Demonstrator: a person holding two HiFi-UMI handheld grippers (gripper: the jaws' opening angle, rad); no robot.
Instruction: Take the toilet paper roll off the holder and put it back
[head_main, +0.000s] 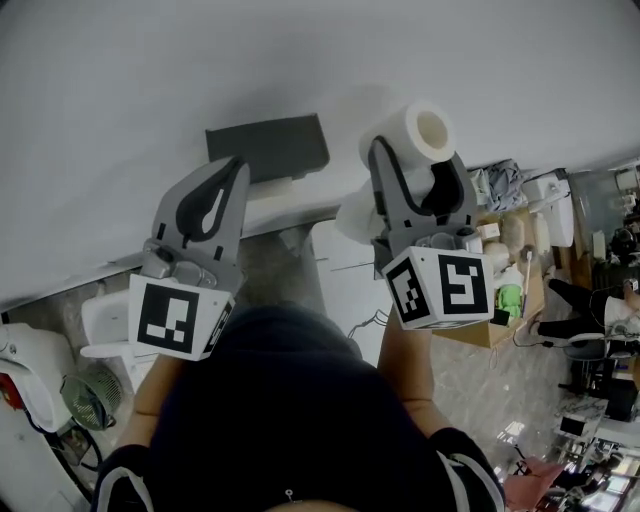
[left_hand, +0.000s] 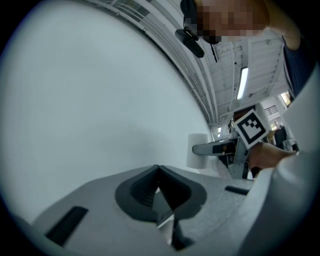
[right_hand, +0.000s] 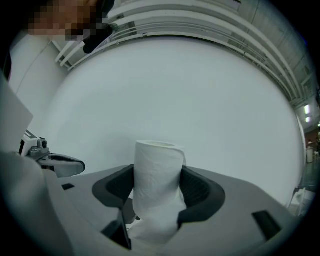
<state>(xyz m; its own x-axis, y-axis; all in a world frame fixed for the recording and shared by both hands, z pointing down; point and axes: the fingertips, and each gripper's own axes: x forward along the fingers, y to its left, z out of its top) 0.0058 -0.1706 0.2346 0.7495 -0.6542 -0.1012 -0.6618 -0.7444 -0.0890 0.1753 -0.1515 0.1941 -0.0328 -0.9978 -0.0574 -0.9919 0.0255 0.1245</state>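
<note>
Roll (head_main: 424, 128): off the holder (head_main: 268, 148); carried in the right gripper (head_main: 415, 160), close to the white wall (head_main: 150, 80); to the right of the holder in the head view and apart from it; hollow core end turned outward

Right gripper: clamped across the roll's middle; jaws standing wide round it, pads pressed into the soft paper; some loose paper apparently bunched below the jaws

Left gripper (head_main: 233, 172): jaws pressed together, tips meeting; nothing between them; held just below the holder in the head view, not touching it

Holder: dark grey, fixed to the wall; seen from above only as a flat top; no roll on it; spindle or arm not made out

Done: first half of the job, judging by a roll clear of its mount and firmly gripped

Left: the return; roll to be brought back to the holder, seated, then released; not yet begun, as far as can be judged

Writing: none legible; only black-and-white square markers on the left cube (head_main: 168, 315) and the right cube (head_main: 440, 285); boxes and clutter (head_main: 500, 300) at the right edge too small to read; no brand visible on roll or holder
</note>
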